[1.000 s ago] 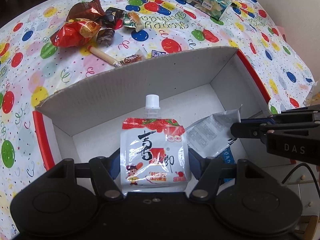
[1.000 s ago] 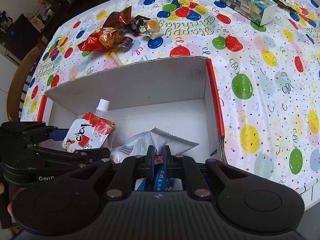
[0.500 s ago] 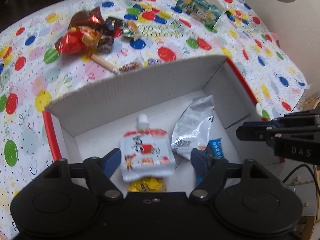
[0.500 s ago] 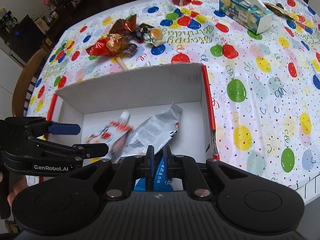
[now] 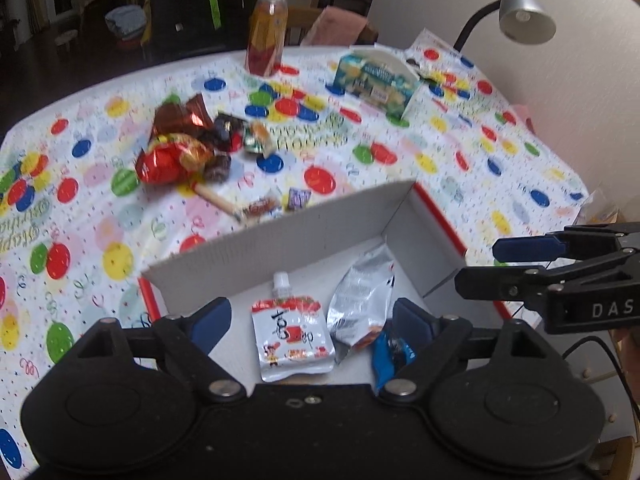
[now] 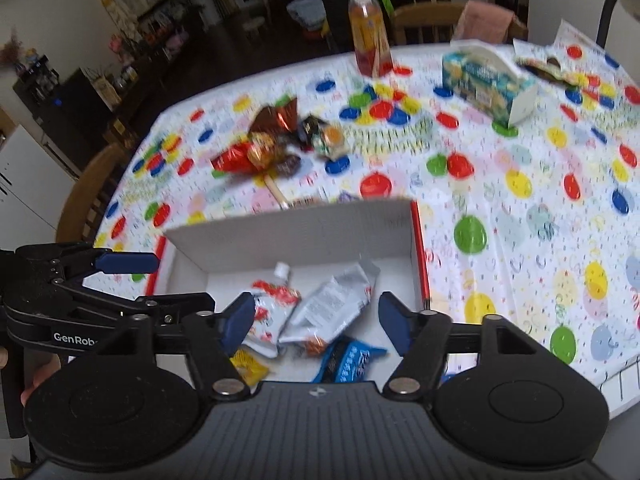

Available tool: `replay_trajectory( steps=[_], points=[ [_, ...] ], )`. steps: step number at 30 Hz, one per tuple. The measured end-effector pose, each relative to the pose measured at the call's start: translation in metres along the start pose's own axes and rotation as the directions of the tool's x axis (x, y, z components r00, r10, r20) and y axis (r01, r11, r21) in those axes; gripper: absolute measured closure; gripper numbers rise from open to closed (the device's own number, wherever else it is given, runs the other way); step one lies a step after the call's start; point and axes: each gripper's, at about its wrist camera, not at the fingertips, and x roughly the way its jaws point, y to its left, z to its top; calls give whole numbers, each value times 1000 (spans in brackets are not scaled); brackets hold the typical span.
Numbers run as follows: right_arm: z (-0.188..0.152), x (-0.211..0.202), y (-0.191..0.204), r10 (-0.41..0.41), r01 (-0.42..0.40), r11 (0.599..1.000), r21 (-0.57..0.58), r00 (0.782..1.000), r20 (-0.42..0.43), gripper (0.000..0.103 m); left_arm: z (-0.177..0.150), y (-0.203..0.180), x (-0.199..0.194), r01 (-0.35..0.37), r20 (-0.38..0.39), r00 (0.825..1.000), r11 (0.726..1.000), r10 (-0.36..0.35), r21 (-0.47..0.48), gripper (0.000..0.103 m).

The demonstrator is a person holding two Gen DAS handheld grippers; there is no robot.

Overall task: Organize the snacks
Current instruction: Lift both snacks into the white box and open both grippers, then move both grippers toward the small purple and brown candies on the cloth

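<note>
Both my grippers hang above the near edge of the box [image 5: 304, 232], and I take that box as my landmark. Left gripper [image 5: 310, 318]: jaws spread wide, nothing between them. Right gripper [image 6: 316, 312]: likewise released, empty.

Inside the box, on its floor: a spouted pouch [image 5: 292, 336] lying flat, cap toward the far wall; a silver packet [image 5: 362, 300] just to its right, touching it; a blue wrapper [image 6: 348, 362] at the near edge, partly under the silver packet; a yellow packet [image 6: 248, 364] at the near left, half hidden by my right gripper.

Beyond the box's far wall, on the balloon-print tablecloth [image 5: 460, 168]: a thin stick snack [image 5: 218, 198] close to the wall, then a heap of red and brown wrappers [image 5: 180, 152] farther off. Well behind, a tissue box [image 5: 376, 80] and a bottle [image 5: 268, 36].
</note>
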Motion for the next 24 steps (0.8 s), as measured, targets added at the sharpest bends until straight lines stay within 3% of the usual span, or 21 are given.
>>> replay_trajectory(
  steps=[5, 8, 15, 24],
  points=[
    [15, -12, 4, 6, -5, 1000, -10, 999, 36, 29, 9, 3, -16, -16, 58, 998, 1000, 17, -8, 11],
    [26, -14, 4, 4, -3, 1000, -16, 999, 53, 27, 14, 6, -23, -29, 99, 995, 999, 30, -17, 1],
    [60, -7, -1, 15, -15, 1000, 14, 998, 55, 23, 36, 20, -26, -81, 147, 985, 995, 88, -50, 1],
    [103, 32, -19, 36, -35, 993, 110, 999, -6, 23, 71, 40, -1, -121, 143, 981, 989, 133, -84, 1]
  ],
)
